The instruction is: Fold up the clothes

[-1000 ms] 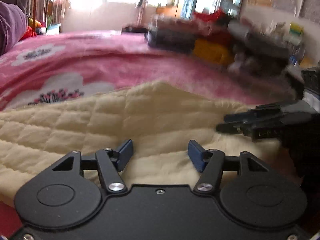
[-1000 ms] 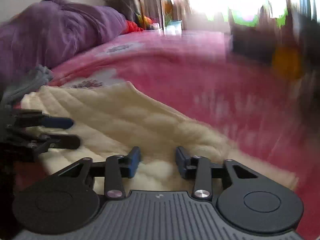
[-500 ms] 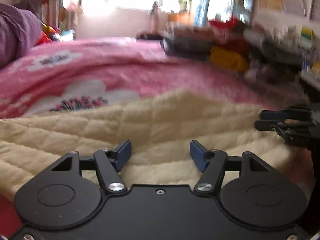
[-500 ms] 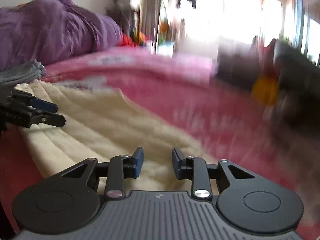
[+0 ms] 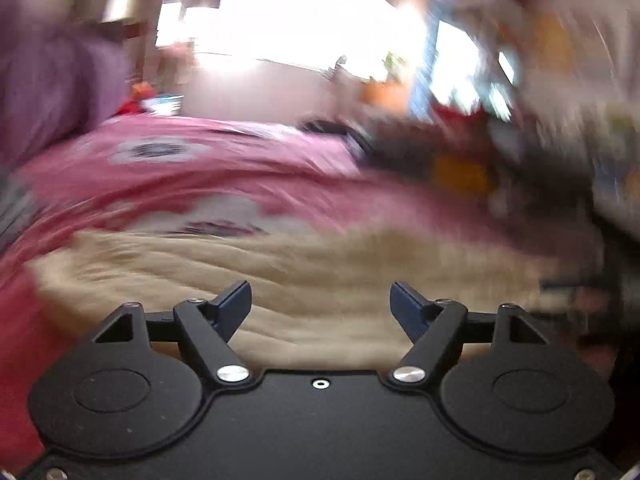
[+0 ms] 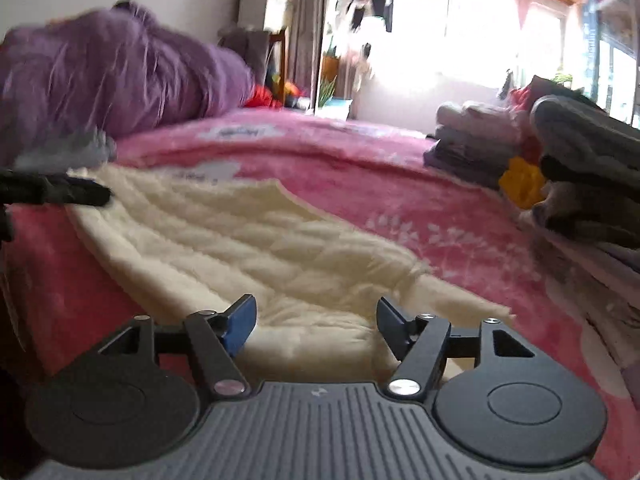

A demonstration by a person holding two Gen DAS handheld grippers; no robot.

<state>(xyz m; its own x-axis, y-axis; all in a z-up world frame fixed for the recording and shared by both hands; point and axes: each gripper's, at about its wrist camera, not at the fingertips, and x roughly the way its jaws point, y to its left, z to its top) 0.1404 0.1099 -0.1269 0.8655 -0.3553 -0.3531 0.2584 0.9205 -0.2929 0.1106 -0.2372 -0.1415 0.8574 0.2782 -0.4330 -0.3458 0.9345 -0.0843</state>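
A cream quilted garment (image 6: 256, 240) lies spread flat on the pink flowered bed cover (image 6: 360, 176). In the blurred left wrist view the same cream garment (image 5: 304, 272) fills the lower middle. My left gripper (image 5: 321, 300) is open just above the garment's near edge, with nothing between its fingers. My right gripper (image 6: 313, 322) is open too, wider than before, hovering over the garment's near right end. In the right wrist view the left gripper (image 6: 80, 194) shows as dark fingers at the garment's far left end.
A purple duvet (image 6: 120, 76) is heaped at the back left, with a grey cloth (image 6: 76, 150) beside it. Stacked folded clothes (image 6: 576, 176), grey, lilac and yellow, sit on the right of the bed. Bright windows lie behind.
Both grippers have lifted and tilted upward, so more of the room shows. The right gripper's fingers have spread wider. The left wrist view has become heavily blurred from fast motion.
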